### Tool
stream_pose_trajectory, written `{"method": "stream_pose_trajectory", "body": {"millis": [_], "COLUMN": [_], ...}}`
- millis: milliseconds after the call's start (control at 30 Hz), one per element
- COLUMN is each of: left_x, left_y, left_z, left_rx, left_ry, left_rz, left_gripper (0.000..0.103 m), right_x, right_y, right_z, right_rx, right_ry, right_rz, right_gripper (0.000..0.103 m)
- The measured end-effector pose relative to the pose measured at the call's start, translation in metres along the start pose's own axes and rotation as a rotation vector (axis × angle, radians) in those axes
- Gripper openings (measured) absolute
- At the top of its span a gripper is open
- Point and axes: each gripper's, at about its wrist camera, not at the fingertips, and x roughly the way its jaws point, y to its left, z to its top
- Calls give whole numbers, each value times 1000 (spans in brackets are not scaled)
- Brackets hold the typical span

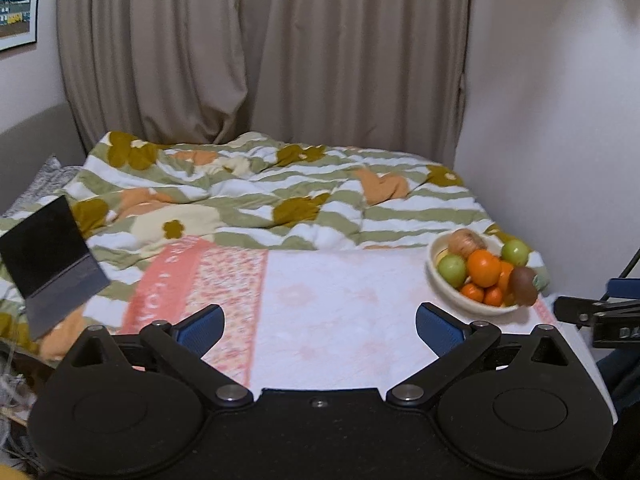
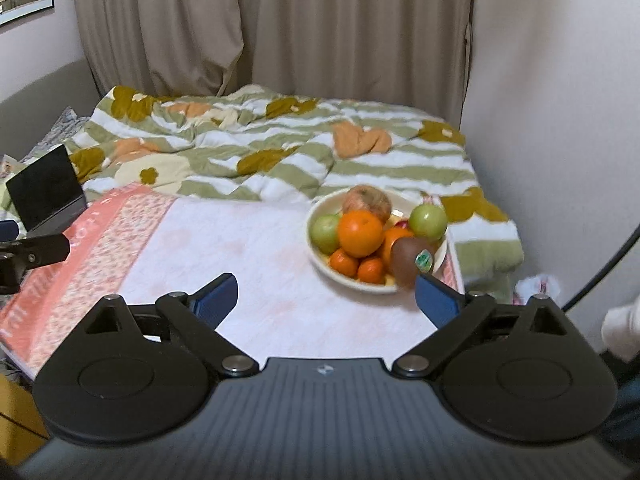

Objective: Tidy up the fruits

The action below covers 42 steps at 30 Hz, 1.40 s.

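Note:
A cream bowl (image 2: pixel 324 264) of fruit stands on a pink-and-white cloth (image 2: pixel 248 256). It holds a big orange (image 2: pixel 359 233), small mandarins (image 2: pixel 345 263), two green apples (image 2: pixel 429 220), a brownish apple (image 2: pixel 367 201) and a kiwi (image 2: pixel 409 260) with a sticker at the near rim. My right gripper (image 2: pixel 326 300) is open and empty, just short of the bowl. My left gripper (image 1: pixel 320 330) is open and empty over the cloth (image 1: pixel 328 312), left of the bowl (image 1: pixel 440 280).
A flowered striped duvet (image 1: pixel 260 196) covers the bed behind the cloth. An open laptop (image 1: pixel 52 256) sits at the left. Beige curtains (image 1: pixel 260 48) and a white wall (image 1: pixel 552 120) stand behind and to the right. The right gripper's tip (image 1: pixel 592 314) shows at the left wrist view's right edge.

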Motion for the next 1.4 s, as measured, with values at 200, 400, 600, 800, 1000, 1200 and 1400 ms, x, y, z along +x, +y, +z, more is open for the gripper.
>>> {"method": "stream_pose_trajectory", "body": {"millis": [200, 400, 600, 800, 1000, 1200, 1400], "left_x": [-13, -22, -27, -30, -31, -32, -29], "left_y": [13, 16, 16, 15, 14, 15, 18], "left_z": [-10, -19, -22, -24, -23, -23, -21], "left_rx": [-2, -15, -7, 1, 6, 8, 9], "left_ry": [48, 58, 52, 49, 50, 47, 44], "left_rz": [23, 16, 14, 13, 13, 14, 16], "left_gripper": [103, 103, 103, 103, 103, 103, 103], "right_x": [-15, -21, -26, -30, -31, -32, -31], "right_y": [10, 11, 16, 16, 16, 15, 15], "right_z": [-12, -24, -31, -32, -32, -33, -31], "right_rx": [22, 61, 66, 73, 74, 76, 75], "right_ry": [66, 105, 112, 116, 118, 117, 116], "right_rz": [-31, -46, -47, -59, -59, -61, -61], "right_gripper": [103, 103, 103, 103, 103, 103, 103]}}
